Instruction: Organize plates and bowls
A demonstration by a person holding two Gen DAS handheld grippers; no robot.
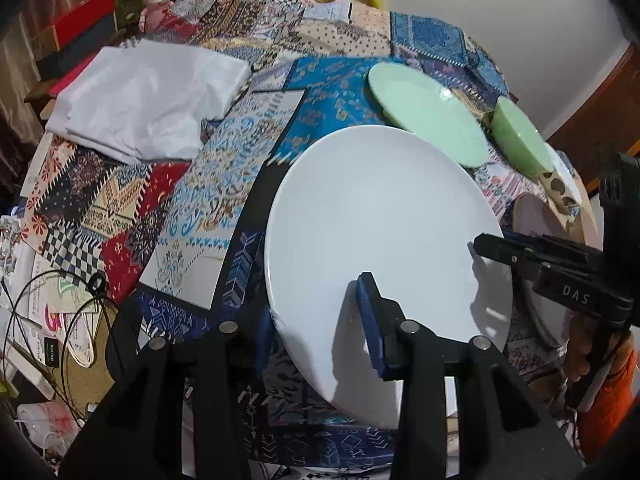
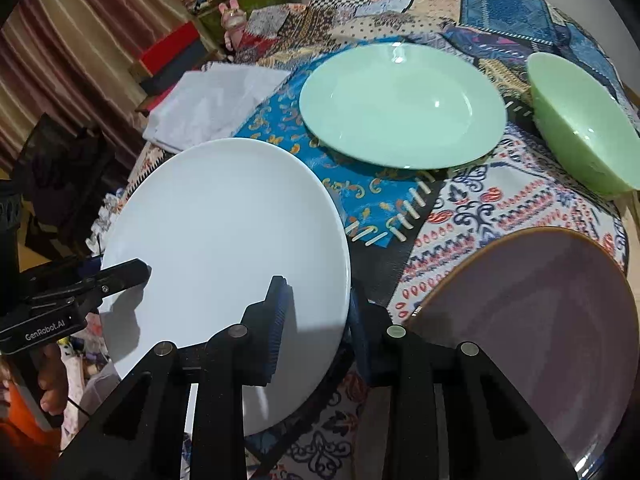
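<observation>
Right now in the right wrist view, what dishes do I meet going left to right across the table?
White plate → mint green plate → purple plate with a brown rim → green bowl.

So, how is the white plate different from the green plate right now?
The white plate is tilted, with both grippers clamped on its rim, left and right; the green plate lies flat on the patchwork cloth, untouched. The white plate is plain and flat; the green plate has a sunken middle. Both are round, empty plates.
</observation>
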